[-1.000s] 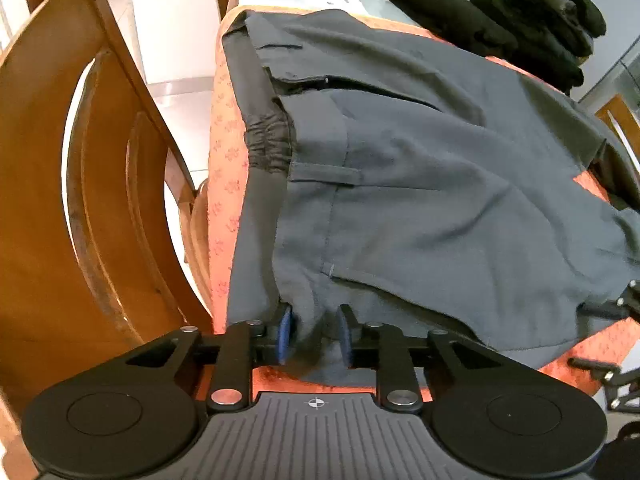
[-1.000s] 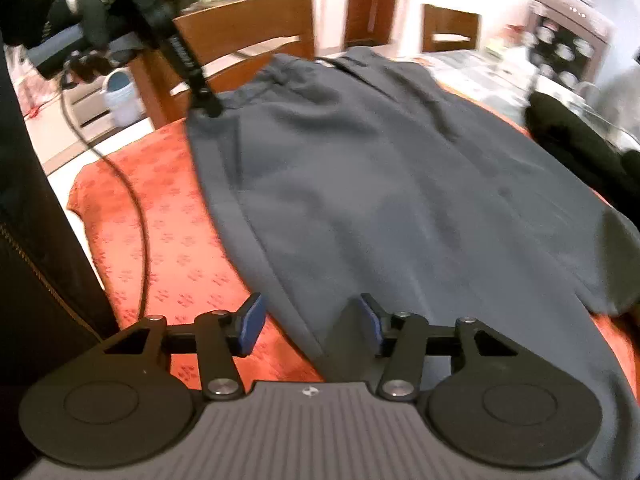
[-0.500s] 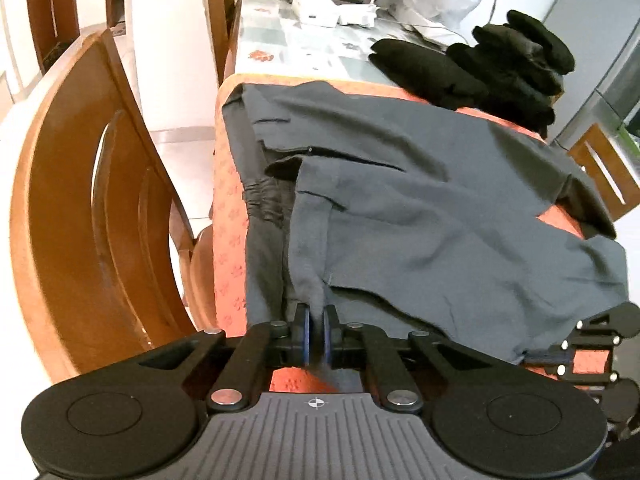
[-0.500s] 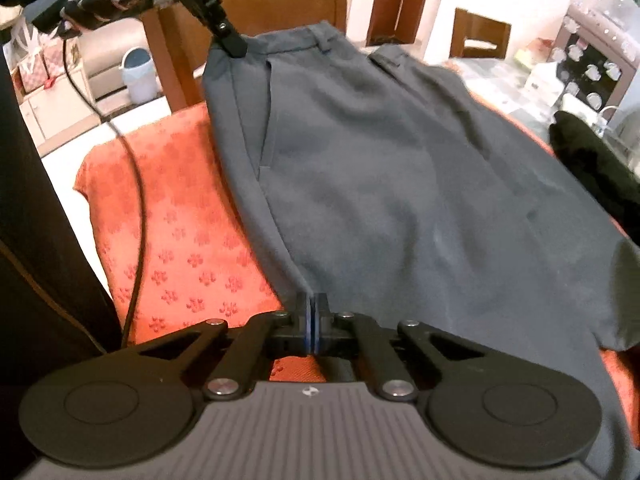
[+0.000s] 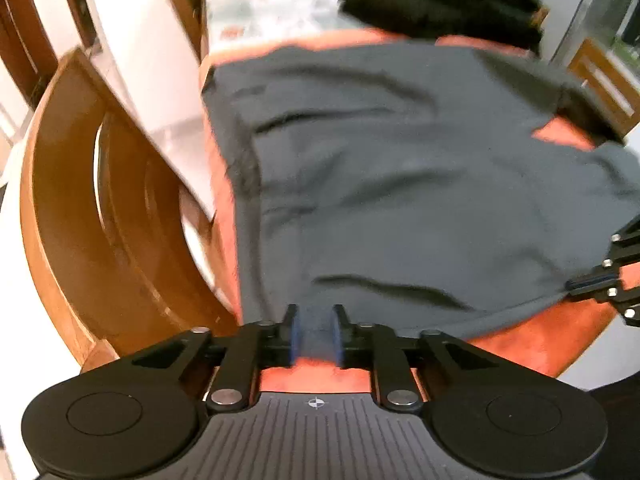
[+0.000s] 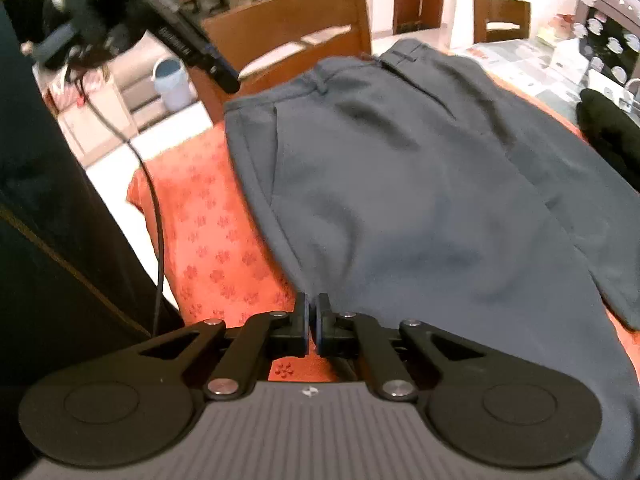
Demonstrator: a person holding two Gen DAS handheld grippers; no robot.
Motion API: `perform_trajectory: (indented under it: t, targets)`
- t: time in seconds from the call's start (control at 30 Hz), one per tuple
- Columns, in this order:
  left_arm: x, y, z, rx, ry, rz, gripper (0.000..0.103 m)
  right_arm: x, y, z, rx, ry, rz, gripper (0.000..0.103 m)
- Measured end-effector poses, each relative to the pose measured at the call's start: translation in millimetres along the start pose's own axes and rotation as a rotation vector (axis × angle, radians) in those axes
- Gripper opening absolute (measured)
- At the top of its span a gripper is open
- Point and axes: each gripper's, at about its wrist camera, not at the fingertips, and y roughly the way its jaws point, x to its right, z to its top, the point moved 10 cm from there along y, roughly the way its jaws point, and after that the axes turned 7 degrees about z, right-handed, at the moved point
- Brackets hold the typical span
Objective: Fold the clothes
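Trousers (image 6: 420, 208) show belt loops rightward; leftward, blurred black clothes (image 5: 448, 4) behind.

home dining room: wooden chair (image 5: 92, 216), tablecloth (image 6: 208, 240)

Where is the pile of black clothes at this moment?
In the left wrist view, the pile of black clothes lies at the table's far end, beyond the grey trousers on the orange cloth.

My left view is smeared with motion blur: the grey trousers (image 5: 400, 184) show soft, streaked folds. My right view is sharper, only mildly soft. Even indoor light, bright white beyond the wooden chair (image 5: 100, 208). Fisheye bending curves everything away from the trousers toward the edges.
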Motion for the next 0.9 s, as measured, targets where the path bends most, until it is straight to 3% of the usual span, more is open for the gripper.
perform_trajectory:
  t: [0.07, 0.17, 0.27, 0.4, 0.6, 0.73, 0.9]
  targets:
    - [5, -11, 12, 0.081, -0.012, -0.011, 0.045, 6, -15, 5, 0.052, 0.032, -0.007, 0.006]
    - [17, -3, 24, 0.113, -0.002, -0.030, 0.046, 25, -30, 15, 0.132, 0.113, -0.038, 0.011]
    - [35, 24, 24, 0.089, 0.022, -0.044, 0.046, 46, -26, 16, 0.151, 0.165, -0.089, 0.012]
    - [53, 55, 14, 0.051, 0.063, -0.041, 0.045, 67, -2, 4, 0.110, 0.201, -0.126, 0.017]
    - [59, 82, -4, -0.015, 0.053, -0.020, 0.045, 78, 25, -13, 0.090, 0.266, -0.105, 0.017]
    - [56, 70, 4, 0.016, -0.022, -0.022, 0.046, 85, 4, -9, 0.138, 0.303, -0.107, 0.018]
    - [70, 43, 27, 0.107, -0.080, -0.031, 0.054, 108, -54, -14, 0.213, 0.324, -0.159, 0.020]
